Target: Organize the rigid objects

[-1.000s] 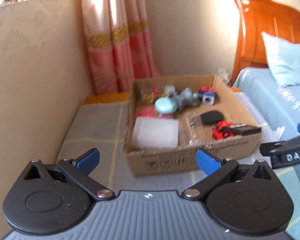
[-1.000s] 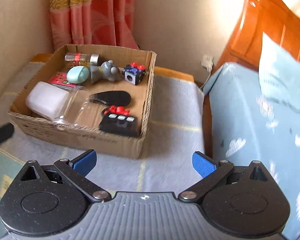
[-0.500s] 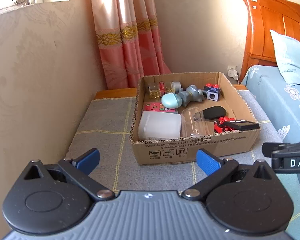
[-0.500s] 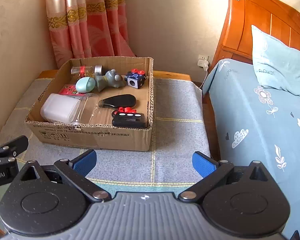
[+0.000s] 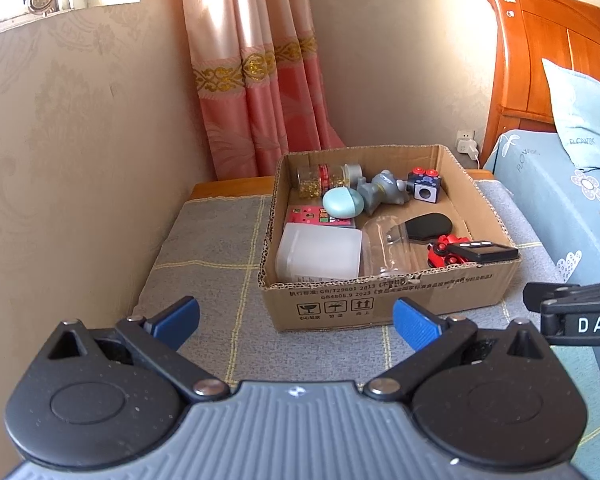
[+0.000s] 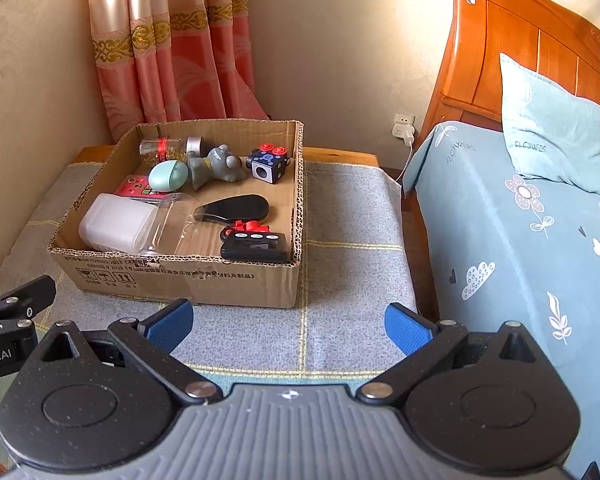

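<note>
Both claws had drawn back and steadied since a second earlier, the left claw (image 5: 296,322) and right claw (image 6: 288,322) spread wide, holding nothing. Every small toy and container lay inside the brown cardboard box (image 6: 180,276) on the grey-clothed counter (image 6: 348,272), fitting either sorting finished or emptying ahead.

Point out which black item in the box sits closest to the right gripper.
The flat black remote with three pale buttons, in the box's near right corner. The rounded black paddle-shaped item lies farther back, toward the middle.
</note>
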The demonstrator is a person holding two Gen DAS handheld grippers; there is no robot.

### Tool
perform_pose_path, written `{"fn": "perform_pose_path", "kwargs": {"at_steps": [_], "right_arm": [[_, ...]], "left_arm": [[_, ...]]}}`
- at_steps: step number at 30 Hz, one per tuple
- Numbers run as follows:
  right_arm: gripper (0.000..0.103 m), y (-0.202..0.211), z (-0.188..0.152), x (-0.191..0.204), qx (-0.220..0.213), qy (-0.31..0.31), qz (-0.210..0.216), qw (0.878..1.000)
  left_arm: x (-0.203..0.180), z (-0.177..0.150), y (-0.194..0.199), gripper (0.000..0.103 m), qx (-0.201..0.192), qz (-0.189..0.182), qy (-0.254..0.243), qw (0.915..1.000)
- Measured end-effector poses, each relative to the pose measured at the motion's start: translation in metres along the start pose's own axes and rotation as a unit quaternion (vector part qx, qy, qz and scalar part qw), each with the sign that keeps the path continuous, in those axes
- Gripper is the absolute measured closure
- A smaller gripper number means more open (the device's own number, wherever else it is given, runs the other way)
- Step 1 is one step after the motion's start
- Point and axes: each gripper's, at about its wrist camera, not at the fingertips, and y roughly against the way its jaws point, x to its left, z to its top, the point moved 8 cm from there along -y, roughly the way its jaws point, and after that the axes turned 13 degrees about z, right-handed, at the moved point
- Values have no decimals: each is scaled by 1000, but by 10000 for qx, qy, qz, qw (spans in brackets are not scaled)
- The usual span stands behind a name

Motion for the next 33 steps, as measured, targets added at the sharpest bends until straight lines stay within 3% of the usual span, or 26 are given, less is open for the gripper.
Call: {"fn": "perform_pose_path", "kwargs": {"at_steps": [33], "right_arm": [[0,3,0,1,-60,-4,28,10000]], "left_arm": [[-3,2,5,1,-63,-12,-9,10000]]}}
